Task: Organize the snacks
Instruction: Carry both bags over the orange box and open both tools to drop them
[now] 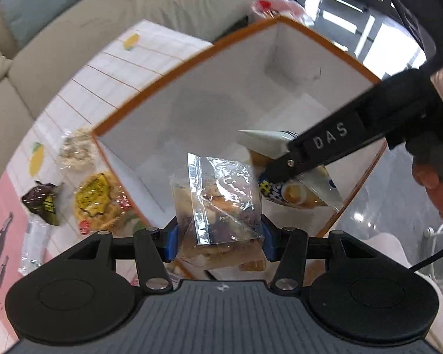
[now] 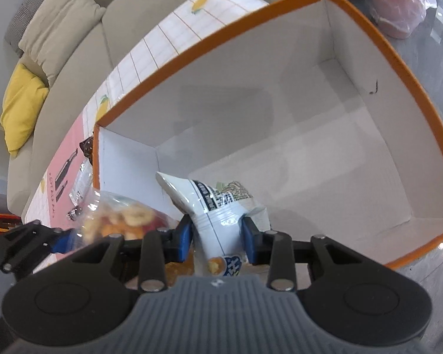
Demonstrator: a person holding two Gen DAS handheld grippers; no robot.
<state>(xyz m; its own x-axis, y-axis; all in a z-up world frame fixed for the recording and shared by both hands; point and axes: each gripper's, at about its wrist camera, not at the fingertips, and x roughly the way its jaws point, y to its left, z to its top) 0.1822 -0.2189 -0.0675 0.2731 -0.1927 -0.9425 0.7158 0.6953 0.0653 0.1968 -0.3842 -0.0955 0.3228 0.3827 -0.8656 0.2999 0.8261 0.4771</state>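
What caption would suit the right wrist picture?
Right hand-held gripper holds a white-and-blue snack packet over the orange-rimmed white box.

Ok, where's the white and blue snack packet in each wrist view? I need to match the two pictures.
Left wrist view: the white and blue snack packet sits right of centre, over the box, clamped by the right gripper that reaches in from the right.
Right wrist view: the packet is bottom centre, pinched between the blue pads.
Shared landmark: the orange-rimmed white box.
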